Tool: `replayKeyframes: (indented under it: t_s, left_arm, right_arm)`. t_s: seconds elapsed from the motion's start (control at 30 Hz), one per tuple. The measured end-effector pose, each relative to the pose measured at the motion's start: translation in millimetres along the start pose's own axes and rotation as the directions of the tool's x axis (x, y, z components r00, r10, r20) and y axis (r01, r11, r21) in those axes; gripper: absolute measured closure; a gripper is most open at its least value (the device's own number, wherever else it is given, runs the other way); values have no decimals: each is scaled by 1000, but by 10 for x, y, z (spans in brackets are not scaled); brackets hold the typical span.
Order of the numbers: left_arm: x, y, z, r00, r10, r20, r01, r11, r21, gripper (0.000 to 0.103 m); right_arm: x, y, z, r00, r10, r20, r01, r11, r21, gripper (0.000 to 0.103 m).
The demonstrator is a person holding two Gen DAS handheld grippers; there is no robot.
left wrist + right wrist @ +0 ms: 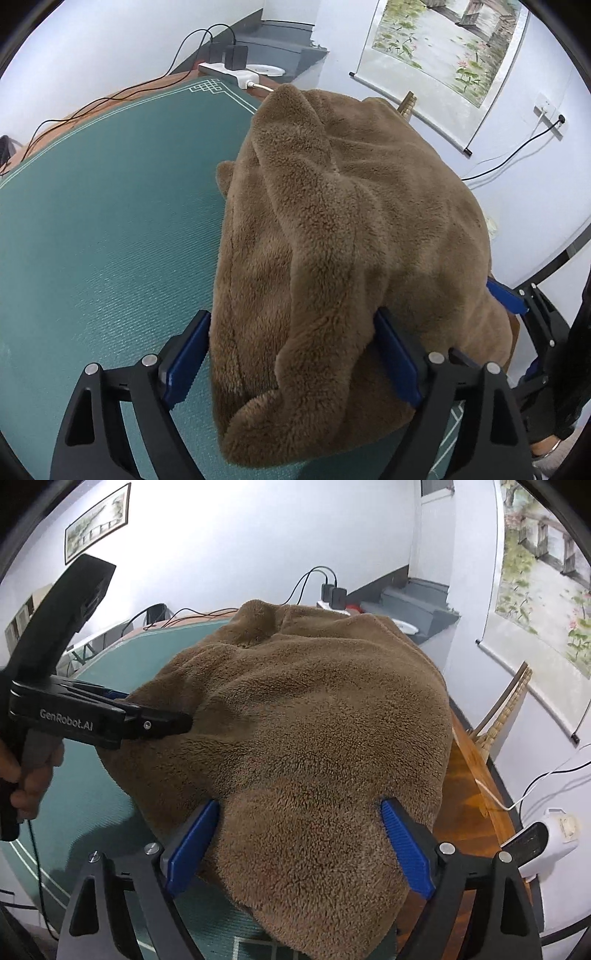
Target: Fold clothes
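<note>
Nearest to my left camera, the left gripper has its blue pads spread wide, with a thick fold of the brown fleece garment lying between them; I cannot say whether the pads press on the pile or merely flank it; no earlier view is given to me, so I judge only the spread. On my right camera, the right gripper stands just as wide, its pads either side of a hanging flap of the same garment; again the cloth sits between the fingers without a clear pinch. The garment is heaped on the green table mat, bunched toward the mat's right edge in the left view and draping over the near edge; in the right view it also overlaps the bare wooden tabletop. To the left in the right view, a hand grips the handle of the other gripper, whose black body reaches into the fleece. Farther back, a white power strip with black plugs lies at the table's far corner; beyond it hangs a painted scroll on the white wall.
</note>
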State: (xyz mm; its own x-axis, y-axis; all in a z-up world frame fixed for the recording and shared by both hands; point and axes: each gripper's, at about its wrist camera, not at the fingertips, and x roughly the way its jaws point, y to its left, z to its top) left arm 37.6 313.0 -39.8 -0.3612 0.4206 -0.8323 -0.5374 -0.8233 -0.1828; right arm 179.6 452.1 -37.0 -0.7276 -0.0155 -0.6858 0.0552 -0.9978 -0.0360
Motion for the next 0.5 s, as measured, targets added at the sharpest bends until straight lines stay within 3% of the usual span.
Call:
replayKeyframes:
  t_s: [0.13,0.23,0.4,0.5]
  left_arm:
    - [-218,-71,86,999,54,-6,-54,998,22,14]
    - [-400,-100,287,997,69,41,-72,995,75,12]
    - [-494,56,725,991,103,89,-110,991,76,11]
    - [-407,133,1029,990,87,111,-95,993,71,11]
  right_arm:
    - [26,36,64,1000,-25,-13,25,1000,18,8]
    - [-21,27,170,998,-46,-39,47,998,46,6]
    - [-216,168,359,996,-67,57,62,994,93,6]
    - [-197,336,484,994,-74,81,67,994,82,6]
